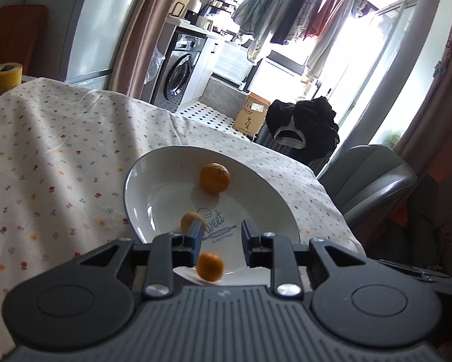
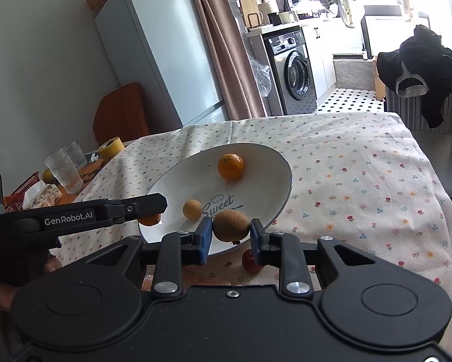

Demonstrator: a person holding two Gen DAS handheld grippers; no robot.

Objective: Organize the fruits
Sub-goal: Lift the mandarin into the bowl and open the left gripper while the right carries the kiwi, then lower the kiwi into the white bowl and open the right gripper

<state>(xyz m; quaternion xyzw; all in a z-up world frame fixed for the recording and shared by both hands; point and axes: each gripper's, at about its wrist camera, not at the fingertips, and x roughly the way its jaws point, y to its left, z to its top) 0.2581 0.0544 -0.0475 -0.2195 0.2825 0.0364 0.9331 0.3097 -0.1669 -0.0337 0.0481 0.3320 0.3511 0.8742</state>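
the left tool (image 1: 220, 235) hangs over the near edge of the white ceramic plate with a thin blue rim and blue "sweet" lettering (image 1: 165, 187), its blue-padded fingers apart with nothing between them. a small orange mandarin (image 1: 210, 266) sits below the gap of the fingers at the plate's near rim; whether it rests on the plate or is in the air cannot be told. a larger orange mandarin (image 1: 214, 177) lies on the far side of the plate, and a small round tan fruit (image 1: 189, 219) lies near the middle left, partly hidden by the left finger.

the right tool (image 2: 231, 235) is clamped on a brown fuzzy kiwi (image 2: 231, 225), held just above the plate's near right rim (image 2: 281, 163). in this view the larger mandarin (image 2: 231, 166) is at the far side and the tan fruit (image 2: 192, 209) left of the lettering. the left tool (image 2: 153, 203) reaches in from the left, with the small mandarin (image 2: 149, 220) under its tip. a small red fruit (image 2: 250, 261) lies on the floral white cloth of the worktop (image 2: 361, 187), just beside the plate and partly behind the right finger.

at the far left stand two clear ribbed glasses (image 2: 66, 172) and a yellow tape roll (image 2: 111, 148).
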